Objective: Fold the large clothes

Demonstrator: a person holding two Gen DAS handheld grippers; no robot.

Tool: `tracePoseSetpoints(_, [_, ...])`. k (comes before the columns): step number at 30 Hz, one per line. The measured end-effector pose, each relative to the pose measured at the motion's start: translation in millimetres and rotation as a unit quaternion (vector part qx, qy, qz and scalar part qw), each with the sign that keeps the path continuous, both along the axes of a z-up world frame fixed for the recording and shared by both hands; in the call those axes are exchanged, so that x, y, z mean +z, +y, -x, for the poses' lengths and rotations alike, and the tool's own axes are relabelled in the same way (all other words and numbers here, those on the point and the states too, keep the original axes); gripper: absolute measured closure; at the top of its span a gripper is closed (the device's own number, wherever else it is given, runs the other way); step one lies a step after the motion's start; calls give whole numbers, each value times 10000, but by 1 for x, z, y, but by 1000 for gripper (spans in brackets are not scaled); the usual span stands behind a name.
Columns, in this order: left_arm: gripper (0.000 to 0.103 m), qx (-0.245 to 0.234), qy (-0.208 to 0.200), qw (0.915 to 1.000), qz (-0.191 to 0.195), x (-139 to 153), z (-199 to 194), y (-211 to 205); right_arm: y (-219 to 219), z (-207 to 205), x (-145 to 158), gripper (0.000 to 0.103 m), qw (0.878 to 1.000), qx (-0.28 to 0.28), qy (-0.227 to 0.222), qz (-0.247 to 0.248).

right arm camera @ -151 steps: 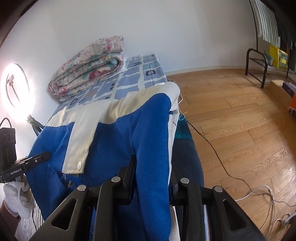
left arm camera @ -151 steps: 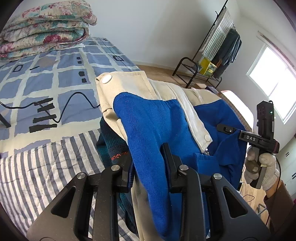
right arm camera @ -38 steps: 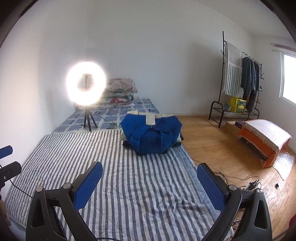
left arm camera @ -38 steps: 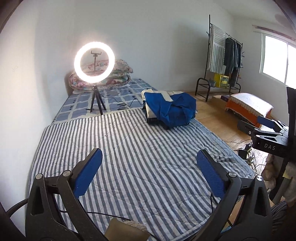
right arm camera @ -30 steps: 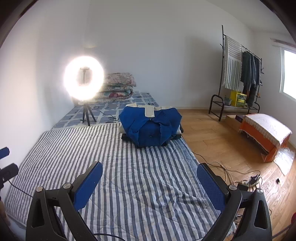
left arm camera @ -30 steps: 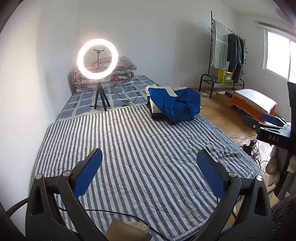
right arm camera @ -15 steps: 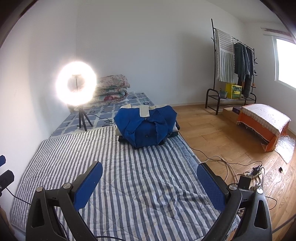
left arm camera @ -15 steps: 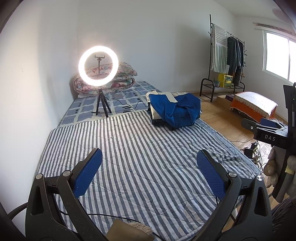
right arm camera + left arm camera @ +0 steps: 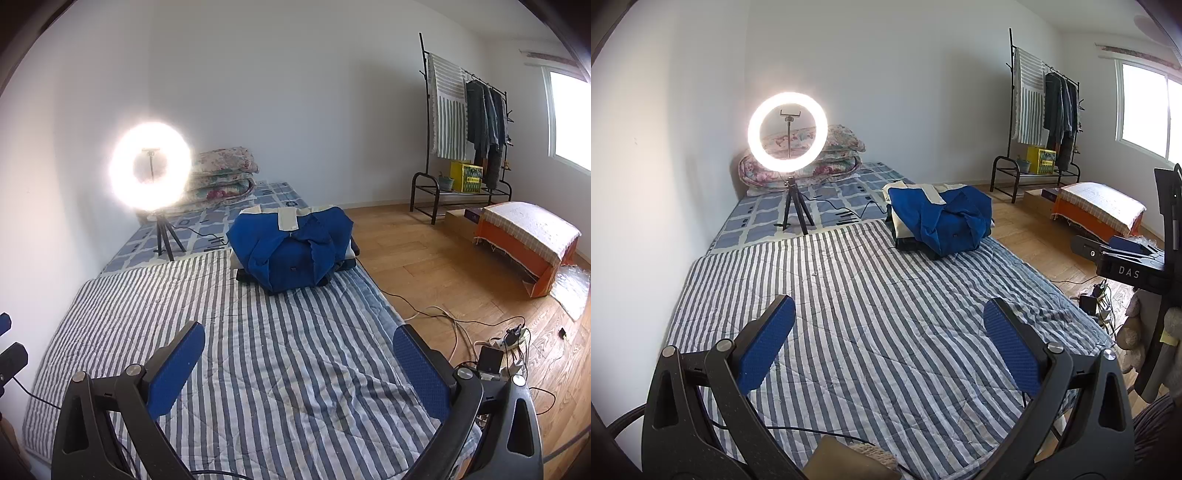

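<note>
The blue jacket with cream trim lies folded in a bundle on top of a small stack of darker clothes, at the far end of the striped quilt near its right edge. Behind the stack a blue-checked sheet runs to the wall, where folded floral bedding is piled. A lit ring light on a small tripod stands on that sheet, left of the jacket.

Both grippers sit well back from the jacket, above the near end of the quilt. The left gripper has its jaws spread wide with nothing between the blue pads — the right gripper is the same, released and empty.

To the right is wooden floor, with cables and a power strip lying on it. Further off stand a clothes rack hung with garments and an orange bench with a pale cover. At the right edge of the left view, part of the other handheld tool shows, marked "DAS".
</note>
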State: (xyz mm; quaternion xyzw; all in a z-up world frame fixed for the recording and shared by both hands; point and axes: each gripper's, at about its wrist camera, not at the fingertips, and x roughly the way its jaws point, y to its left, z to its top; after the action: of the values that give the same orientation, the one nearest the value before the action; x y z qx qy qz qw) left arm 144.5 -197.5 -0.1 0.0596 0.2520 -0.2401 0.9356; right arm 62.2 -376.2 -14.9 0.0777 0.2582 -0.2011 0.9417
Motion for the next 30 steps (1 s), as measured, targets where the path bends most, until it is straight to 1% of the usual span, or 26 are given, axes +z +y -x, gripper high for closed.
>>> tracePoseSetpoints(30, [0,12,17,10000,4,0,0,0,0,1,-2,0,10000,37,72,-13])
